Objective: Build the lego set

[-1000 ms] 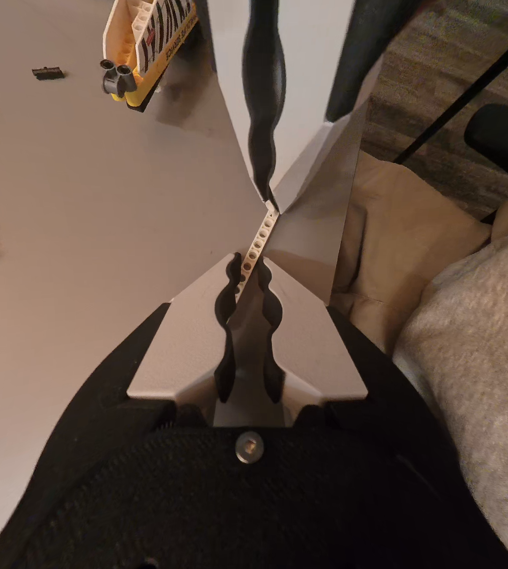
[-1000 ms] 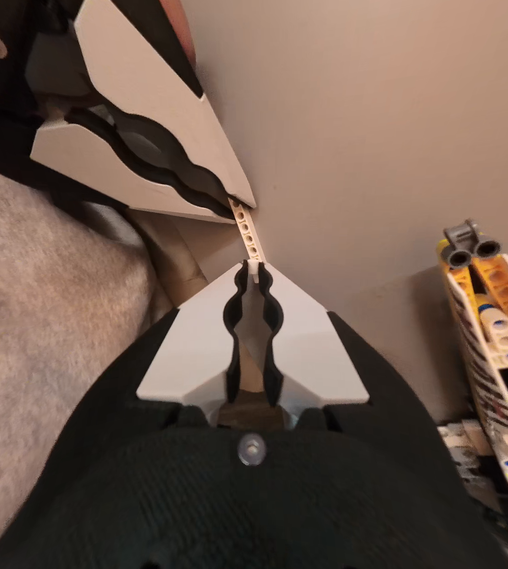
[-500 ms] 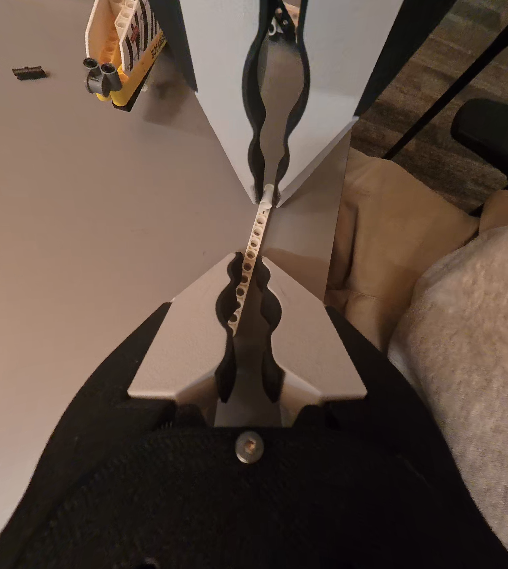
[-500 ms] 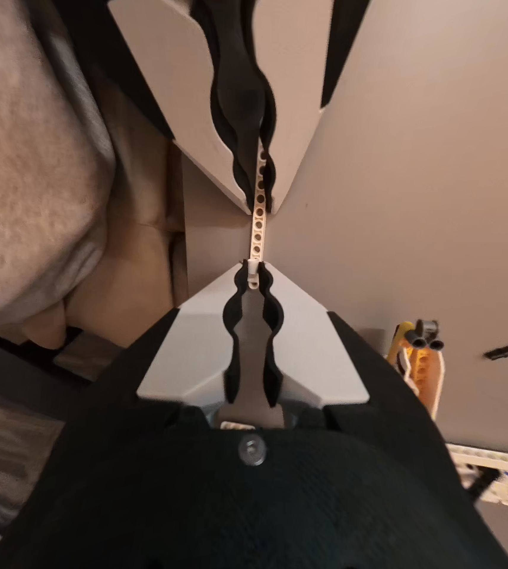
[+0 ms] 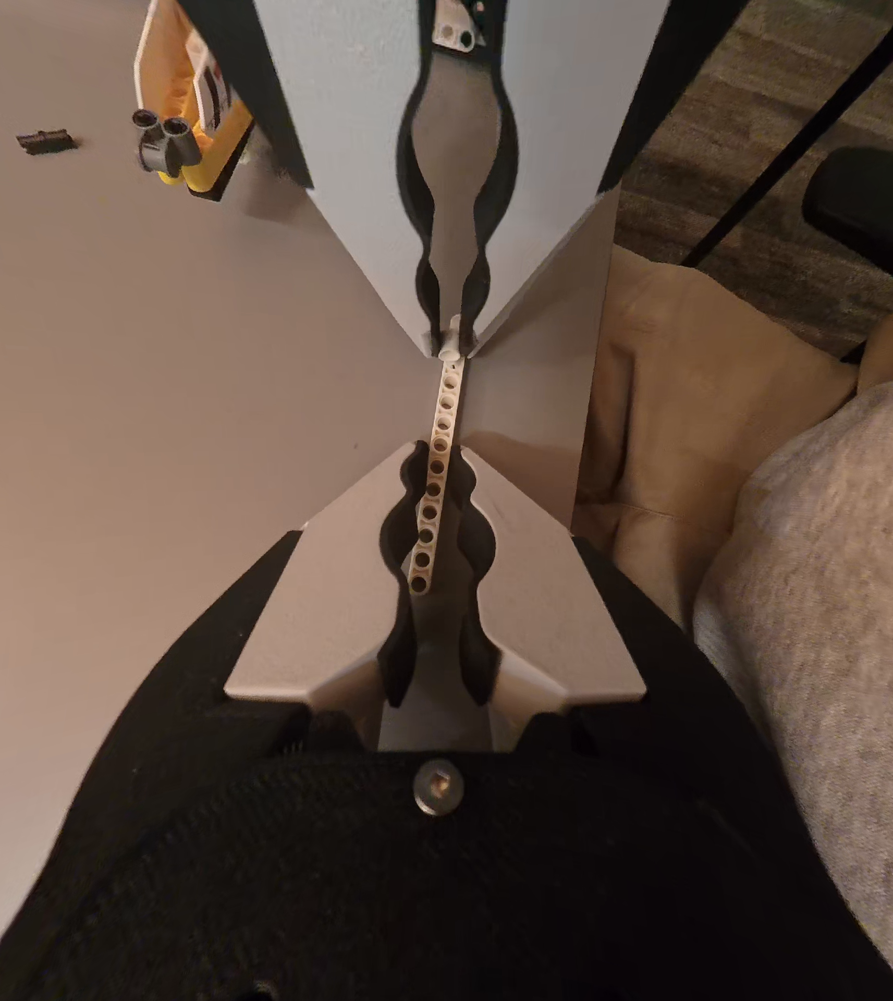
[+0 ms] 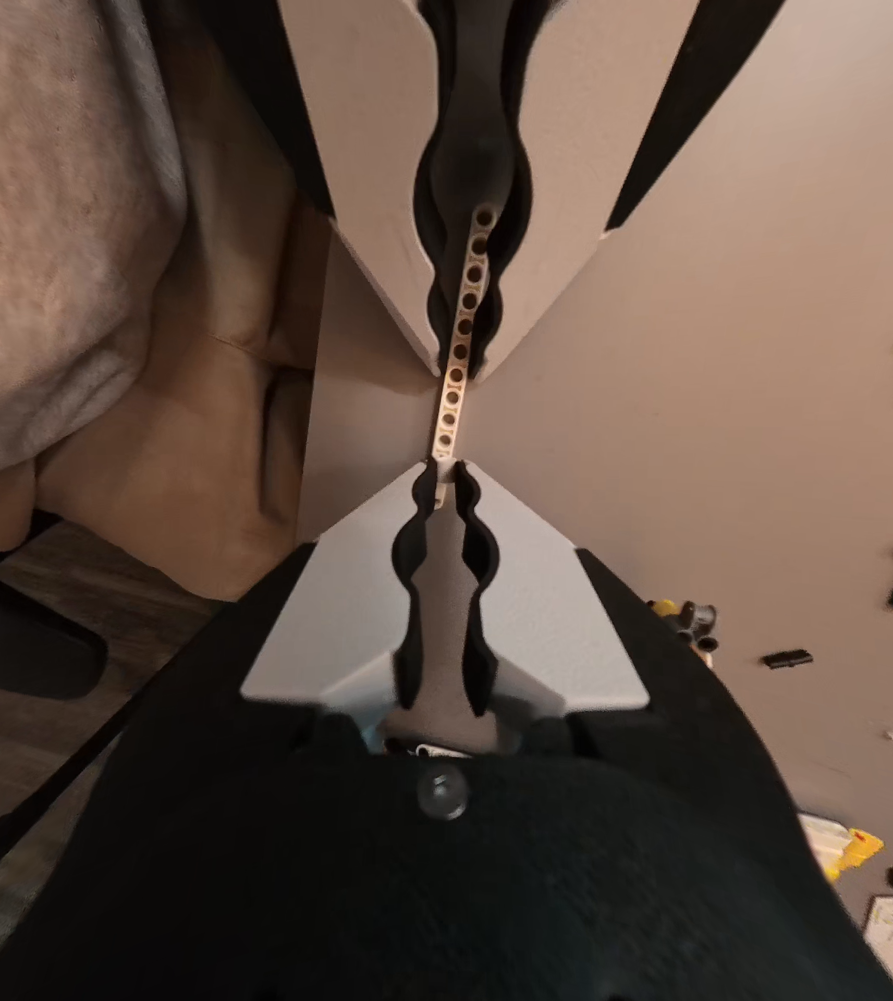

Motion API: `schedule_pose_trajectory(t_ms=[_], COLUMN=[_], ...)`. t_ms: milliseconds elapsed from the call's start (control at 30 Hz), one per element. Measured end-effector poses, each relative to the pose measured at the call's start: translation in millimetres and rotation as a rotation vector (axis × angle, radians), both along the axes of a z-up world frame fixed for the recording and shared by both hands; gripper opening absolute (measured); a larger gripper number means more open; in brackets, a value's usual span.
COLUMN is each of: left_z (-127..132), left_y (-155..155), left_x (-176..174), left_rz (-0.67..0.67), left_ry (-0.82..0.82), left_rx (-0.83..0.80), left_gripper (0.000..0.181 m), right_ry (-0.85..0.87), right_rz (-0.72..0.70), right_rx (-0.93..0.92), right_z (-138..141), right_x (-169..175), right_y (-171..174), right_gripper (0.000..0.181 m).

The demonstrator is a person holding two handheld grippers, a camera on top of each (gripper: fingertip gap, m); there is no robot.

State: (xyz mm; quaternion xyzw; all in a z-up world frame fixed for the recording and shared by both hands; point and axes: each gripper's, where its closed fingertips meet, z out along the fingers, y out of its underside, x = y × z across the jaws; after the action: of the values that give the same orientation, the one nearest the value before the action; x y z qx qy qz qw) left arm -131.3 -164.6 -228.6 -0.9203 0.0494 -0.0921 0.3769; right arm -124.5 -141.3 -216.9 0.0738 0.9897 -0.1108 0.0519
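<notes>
Left wrist view. The left gripper (image 5: 440, 455) has its jaws clenched on the near half of a white holed beam (image 5: 441, 449), which runs forward along the jaws' axis, slightly tilted, over the table (image 5: 162, 379) edge. The beam's far end meets a small white pin (image 5: 450, 341) pinched at the tips of the right gripper (image 5: 450, 346), which points back toward the camera. The two grippers stand tip to tip, with the beam bridging the gap. A yellow and white model (image 5: 192, 103) lies well apart at upper left.

Right wrist view. The right gripper (image 6: 441, 471) grasps the pin (image 6: 443, 476) at the very tips of its jaws. The beam (image 6: 460, 336) extends straight ahead from it into the left gripper (image 6: 460, 368), whose jaws close over the beam's far half. Pin and beam lie almost on one line; whether the pin is already seated in the end hole cannot be told.

Judgement: the coming move turns on this alignment. The right gripper is nearer the joint, so a push along the beam's long axis should seat the pin; a sideways drift could lever it off.
</notes>
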Motion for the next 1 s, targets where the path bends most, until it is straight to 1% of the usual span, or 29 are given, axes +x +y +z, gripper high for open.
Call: schedule_pose_trajectory(t_ms=[33,167,333,433,567,700,867,933,1000], left_z=[-0.1,0.3,0.8,0.9,1.0,0.9,1.0,0.9,1.0], left_y=[0.0,0.2,0.7,0.7,0.7,0.6,0.4,0.4,0.3], left_x=[-0.1,-0.6,-1.0,-1.2,-1.4,-1.4,-1.3,-1.2,-1.1], left_rz=[0.000,0.003,0.016,0.016,0.016,0.015,0.015,0.015,0.015], left_ry=[0.000,-0.034,-0.054,-0.048,-0.046,-0.042,-0.024,-0.023,-0.018], left_rx=[-0.001,-0.005,-0.006,-0.006,-0.005,-0.005,-0.003,-0.003,-0.002], left_gripper=[0.010,0.010,0.009,0.010,0.009,0.009,0.009,0.009,0.009], right_ry=[0.022,0.118,0.229,0.187,0.152,0.151,0.184,0.206,0.202], right_rz=[-0.006,-0.039,-0.050,-0.105,-0.127,-0.118,-0.107,-0.149,-0.234], right_rx=[0.004,-0.001,0.035,0.013,-0.016,-0.013,-0.063,-0.086,-0.108], right_z=[0.0,-0.2,-3.1,-4.4,-4.9,-5.6,-5.7,-5.1,-5.3], right_x=[-0.1,0.0,0.8,1.1,1.6,1.8,1.6,1.3,1.4], right_y=[0.0,-0.4,-0.6,-0.7,-1.1,-1.2,-2.0,-2.2,-2.1], right_gripper=[0.005,0.005,0.005,0.005,0.006,0.006,0.006,0.006,0.011])
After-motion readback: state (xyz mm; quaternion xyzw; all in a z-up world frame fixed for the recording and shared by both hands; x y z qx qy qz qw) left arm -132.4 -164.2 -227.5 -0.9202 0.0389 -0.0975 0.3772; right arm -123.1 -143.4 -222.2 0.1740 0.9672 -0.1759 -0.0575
